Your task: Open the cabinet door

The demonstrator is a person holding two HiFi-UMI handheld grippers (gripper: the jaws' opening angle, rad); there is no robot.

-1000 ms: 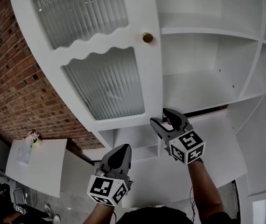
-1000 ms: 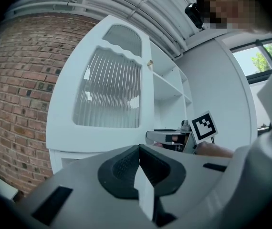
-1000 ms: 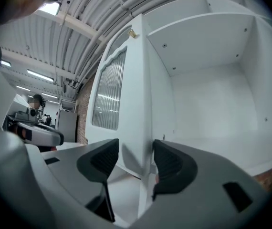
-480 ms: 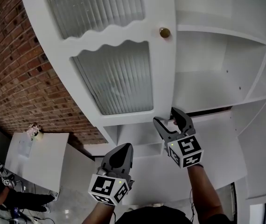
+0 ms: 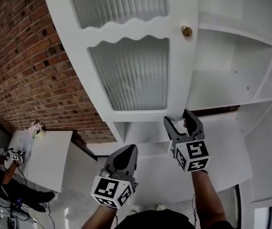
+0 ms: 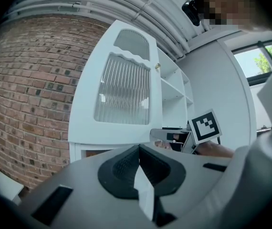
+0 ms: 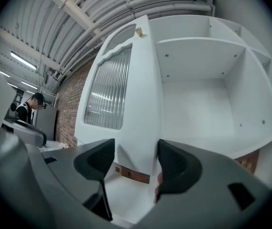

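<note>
The cabinet door (image 5: 126, 70) stands swung out from the white shelves (image 5: 222, 92), its brass knob (image 5: 186, 31) high up, so I judge the opening largely done. My right gripper (image 5: 178, 119) sits at the door's lower free corner, where the edge offers something to pull on. Its jaws have just been opening and now stand wide, the door's edge between them but unpressed, which I read as letting go. My left gripper (image 5: 128, 152) hangs low, jaws together on nothing, clear of the door's swing.
</note>
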